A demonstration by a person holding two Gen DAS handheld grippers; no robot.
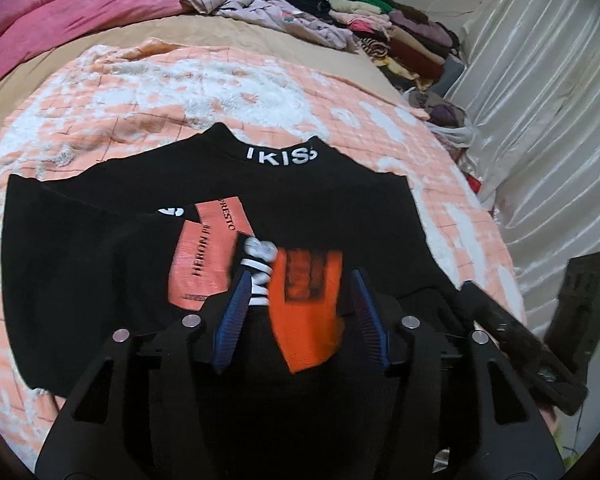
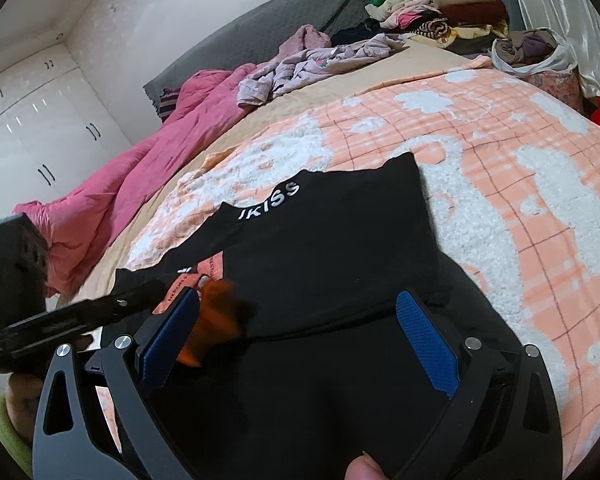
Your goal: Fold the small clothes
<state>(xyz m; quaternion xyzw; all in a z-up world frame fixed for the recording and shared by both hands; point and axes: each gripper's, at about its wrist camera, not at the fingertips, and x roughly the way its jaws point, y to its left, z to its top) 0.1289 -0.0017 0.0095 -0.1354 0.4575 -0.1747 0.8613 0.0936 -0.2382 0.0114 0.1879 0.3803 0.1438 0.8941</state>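
A black sweater point(image 1: 320, 200) with white "IKISS" lettering on its collar point(image 1: 282, 156) lies flat on the orange-and-white blanket point(image 1: 160, 100). Its sleeves are folded across the chest, showing orange patches point(image 1: 208, 256). An orange cuff point(image 1: 306, 312), blurred, sits between the blue pads point(image 1: 232, 320) of my left gripper point(image 1: 300, 276), and the pads stand apart from it. My right gripper point(image 2: 296, 294) is wide open over the sweater's point(image 2: 340, 240) lower body, with black fabric under it and nothing pinched. Each gripper shows at the edge of the other's view.
A pink quilt point(image 2: 148, 152) and crumpled lilac clothes point(image 2: 312, 60) lie at the head of the bed. A stack of folded clothes point(image 2: 440, 4) and a white bag point(image 2: 540, 52) sit at the far right corner. A white curtain point(image 1: 540, 120) runs along the right side, and wardrobe doors point(image 2: 32, 128) along the left.
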